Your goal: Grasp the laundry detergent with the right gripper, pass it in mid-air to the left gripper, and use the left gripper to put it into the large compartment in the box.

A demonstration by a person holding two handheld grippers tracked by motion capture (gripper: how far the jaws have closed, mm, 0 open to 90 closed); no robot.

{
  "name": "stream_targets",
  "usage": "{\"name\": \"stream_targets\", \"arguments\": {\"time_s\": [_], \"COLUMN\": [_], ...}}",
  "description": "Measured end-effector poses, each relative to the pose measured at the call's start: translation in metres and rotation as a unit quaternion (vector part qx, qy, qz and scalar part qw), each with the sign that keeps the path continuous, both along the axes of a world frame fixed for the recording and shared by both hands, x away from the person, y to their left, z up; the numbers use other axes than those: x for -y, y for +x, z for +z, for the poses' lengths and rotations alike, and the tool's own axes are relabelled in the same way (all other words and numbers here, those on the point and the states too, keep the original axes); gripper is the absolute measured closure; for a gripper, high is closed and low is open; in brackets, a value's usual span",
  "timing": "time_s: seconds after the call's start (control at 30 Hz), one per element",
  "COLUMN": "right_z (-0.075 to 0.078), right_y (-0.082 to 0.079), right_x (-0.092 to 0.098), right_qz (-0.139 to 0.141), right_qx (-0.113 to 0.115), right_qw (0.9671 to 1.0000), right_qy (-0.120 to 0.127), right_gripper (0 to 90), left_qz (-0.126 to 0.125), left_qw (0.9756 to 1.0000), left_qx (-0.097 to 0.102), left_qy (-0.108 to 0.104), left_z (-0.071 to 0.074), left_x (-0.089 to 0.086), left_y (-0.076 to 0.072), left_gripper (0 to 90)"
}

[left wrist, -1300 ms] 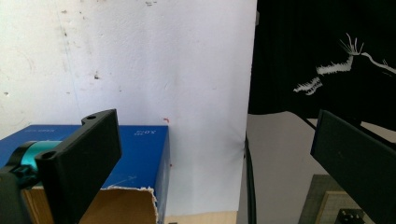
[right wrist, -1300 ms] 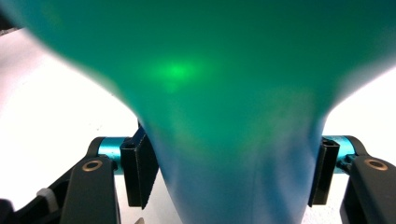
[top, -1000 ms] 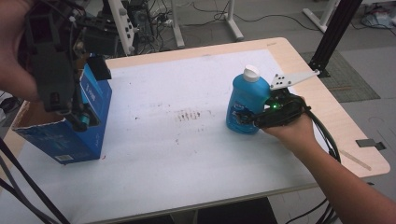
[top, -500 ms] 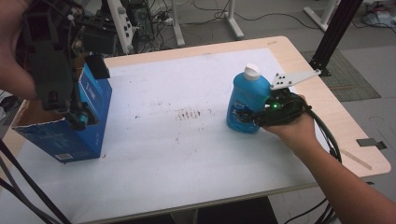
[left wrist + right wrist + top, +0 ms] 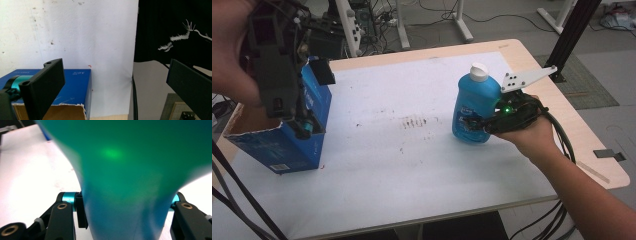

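A blue bottle (image 5: pixel 474 107) with a white cap stands upright on the white table cover at the right. My right gripper (image 5: pixel 473 125) is shut on its lower body, and in the right gripper view the bottle (image 5: pixel 125 182) sits between both jaws. At the left stands an open blue cardboard box (image 5: pixel 277 145). My left gripper (image 5: pixel 312 100) is held above that box with its jaws wide apart and nothing between them. In the left gripper view (image 5: pixel 113 65) the box's blue side (image 5: pixel 75 85) lies under one jaw.
Dark smudges (image 5: pixel 414 121) mark the middle of the white cover (image 5: pixel 387 165). The wooden table edge (image 5: pixel 582 130) runs along the right. A black post (image 5: pixel 569 40) stands behind the far right corner. Cables trail from both grippers.
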State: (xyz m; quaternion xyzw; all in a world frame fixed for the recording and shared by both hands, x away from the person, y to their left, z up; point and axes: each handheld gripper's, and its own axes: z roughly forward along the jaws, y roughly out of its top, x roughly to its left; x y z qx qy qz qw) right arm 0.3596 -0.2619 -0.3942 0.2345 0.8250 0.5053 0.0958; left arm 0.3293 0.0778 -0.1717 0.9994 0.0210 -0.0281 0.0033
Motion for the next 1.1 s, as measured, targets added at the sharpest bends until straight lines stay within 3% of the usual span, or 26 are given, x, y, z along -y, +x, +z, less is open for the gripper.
{"name": "stream_targets", "arguments": {"time_s": [0.33, 0.6, 1.1], "right_z": [0.034, 0.054, 0.057], "right_y": [-0.007, -0.015, -0.021], "right_x": [-0.023, -0.052, -0.101], "right_qz": [0.052, 0.102, 0.166], "right_qx": [0.022, 0.026, 0.025], "right_qw": [0.9982, 0.9940, 0.9851], "right_qy": [-0.017, -0.031, -0.036], "right_gripper": [44.7, 44.7, 45.0], "left_qz": [-0.003, -0.009, -0.012], "left_qw": [1.0000, 0.9999, 0.9998], "left_qx": [0.000, 0.006, 0.012], "left_qy": [-0.004, -0.008, -0.003], "left_z": [-0.003, -0.004, -0.008], "left_x": [0.011, 0.021, 0.041], "left_y": [0.004, 0.006, 0.010], "left_gripper": [1.8, 1.8, 1.8]}}
